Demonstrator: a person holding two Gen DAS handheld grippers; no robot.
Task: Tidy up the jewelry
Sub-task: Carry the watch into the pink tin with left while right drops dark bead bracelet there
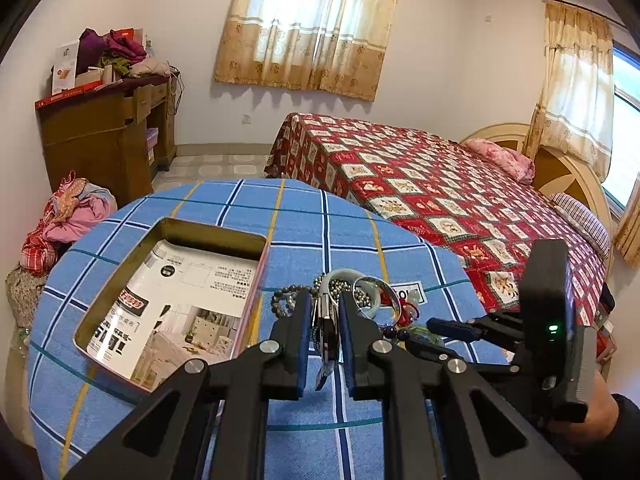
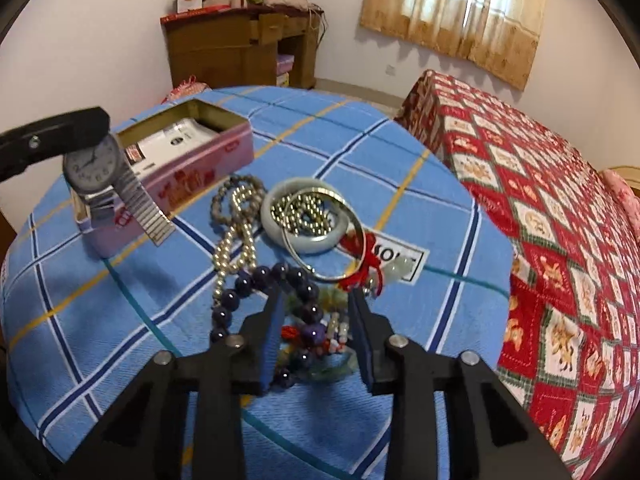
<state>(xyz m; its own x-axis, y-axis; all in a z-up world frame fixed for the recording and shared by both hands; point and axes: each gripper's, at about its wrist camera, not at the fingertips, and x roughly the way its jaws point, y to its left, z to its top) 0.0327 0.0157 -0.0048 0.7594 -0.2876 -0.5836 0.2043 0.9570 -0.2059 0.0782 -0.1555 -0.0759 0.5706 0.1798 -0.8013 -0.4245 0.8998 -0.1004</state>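
Observation:
My left gripper [image 1: 325, 300] is shut on a silver wristwatch [image 1: 326, 332]. In the right wrist view the left gripper [image 2: 96, 136] holds the watch [image 2: 93, 168] by its top, with the metal band dangling over the near corner of an open pink tin [image 2: 192, 172]. My right gripper [image 2: 316, 300] stands open low over the jewelry pile, its jaws on either side of a dark purple bead bracelet [image 2: 244, 284] and mixed coloured beads [image 2: 332, 332]. Beyond lie a jade bangle [image 2: 276, 224], a silver bangle [image 2: 362, 236], a silver bead necklace [image 2: 236, 236] and a red cord charm [image 2: 360, 268].
A blue plaid cloth [image 2: 100, 320] covers the round table. A printed leaflet [image 1: 180, 300] lines the tin [image 1: 256, 280]. A bed with a red patterned cover [image 2: 540, 200] adjoins the table on the right. A cluttered wooden cabinet [image 2: 240, 48] stands by the far wall.

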